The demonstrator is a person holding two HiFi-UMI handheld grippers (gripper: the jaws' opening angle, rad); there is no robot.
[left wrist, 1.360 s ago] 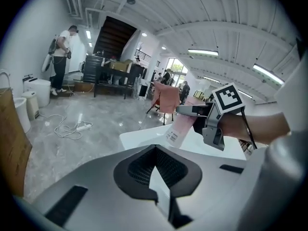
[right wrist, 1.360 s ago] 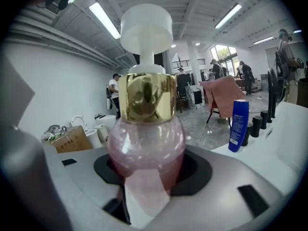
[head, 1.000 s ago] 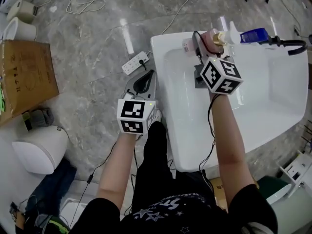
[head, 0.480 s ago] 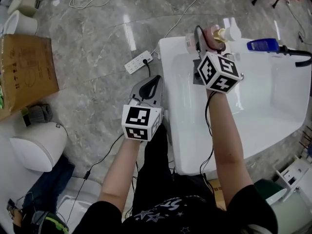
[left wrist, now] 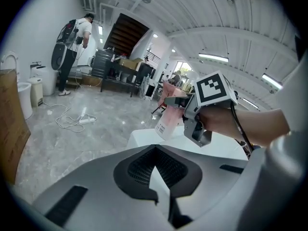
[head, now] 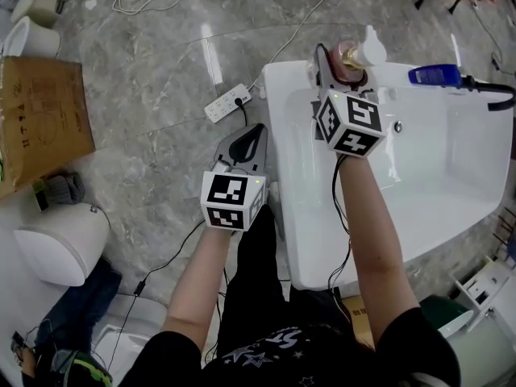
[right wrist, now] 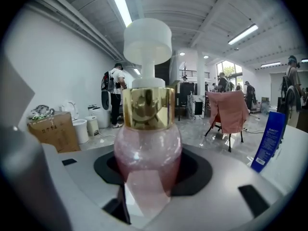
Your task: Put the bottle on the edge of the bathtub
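Observation:
A pink bottle with a gold collar and a white pump head is held upright over the far left corner of the white bathtub. My right gripper is shut on its body, and the bottle fills the middle of the right gripper view between the two jaws. My left gripper hangs over the floor beside the tub's left wall, shut and empty. From the left gripper view I see the bottle and the right gripper above the tub's rim.
A blue bottle lies on the tub's far rim next to a black hose. A white power strip and cables lie on the marble floor to the left. A cardboard box and a white fixture stand further left.
My right gripper has shifted a little left and away along the tub's far rim, still holding the bottle. The left gripper has hardly moved.

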